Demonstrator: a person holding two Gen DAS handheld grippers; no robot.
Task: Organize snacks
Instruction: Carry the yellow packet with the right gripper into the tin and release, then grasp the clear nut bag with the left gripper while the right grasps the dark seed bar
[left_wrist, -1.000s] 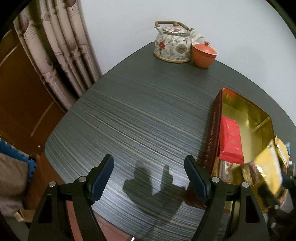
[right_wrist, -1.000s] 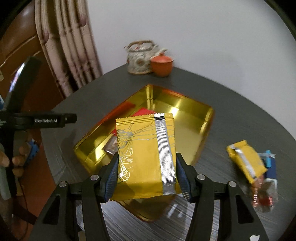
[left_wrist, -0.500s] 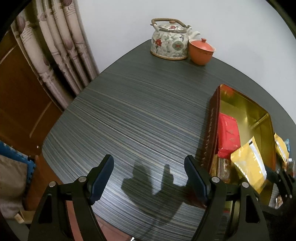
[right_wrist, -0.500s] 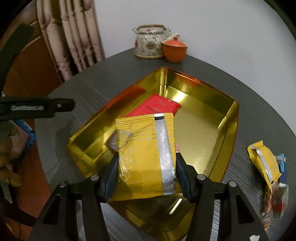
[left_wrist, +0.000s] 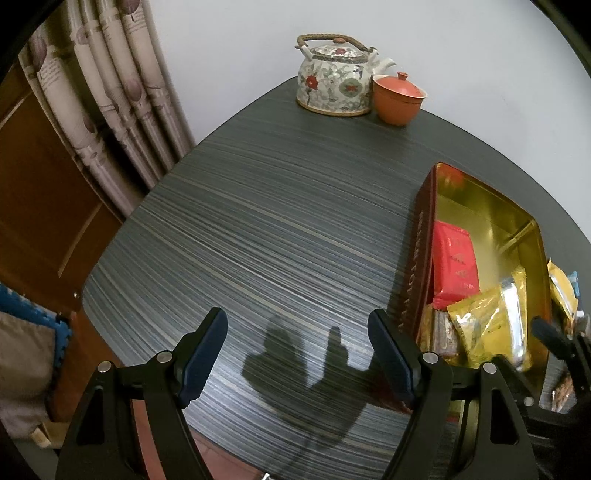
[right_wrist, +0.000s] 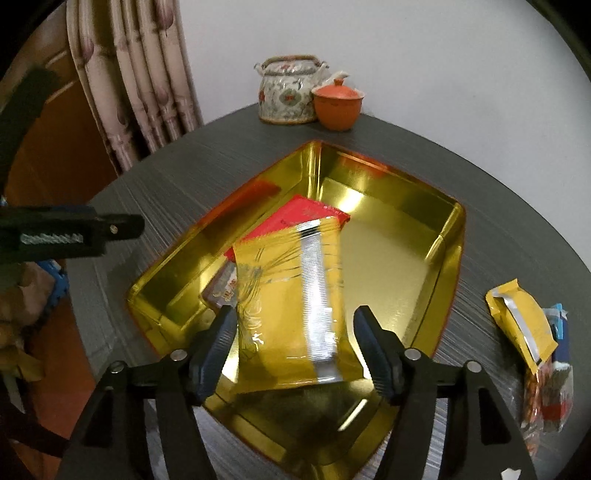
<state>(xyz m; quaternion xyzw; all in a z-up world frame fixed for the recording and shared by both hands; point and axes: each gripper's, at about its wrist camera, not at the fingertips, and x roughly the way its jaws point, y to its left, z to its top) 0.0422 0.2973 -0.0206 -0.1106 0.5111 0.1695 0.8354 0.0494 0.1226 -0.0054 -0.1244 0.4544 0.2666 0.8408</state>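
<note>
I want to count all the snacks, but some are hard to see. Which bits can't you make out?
- Right wrist view: the yellow packet covers part of the red packet and a small snack.
- Right wrist view: the pile by the tin is overlapped and blurry.
- Left wrist view: that pile is cut off by the edge.

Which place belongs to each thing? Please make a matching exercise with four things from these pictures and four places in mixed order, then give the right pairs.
Things:
1. red packet
2. large yellow packet
3. small yellow packet
4. orange lidded cup

Places:
A. on the table, outside the gold tin, to its right
B. beside the teapot at the far edge of the table
C. flat inside the gold tin, partly under another packet
D. over the gold tin, between the jaws of the right gripper, which have just been opening

Pairs: 1-C, 2-D, 3-A, 4-B
</note>
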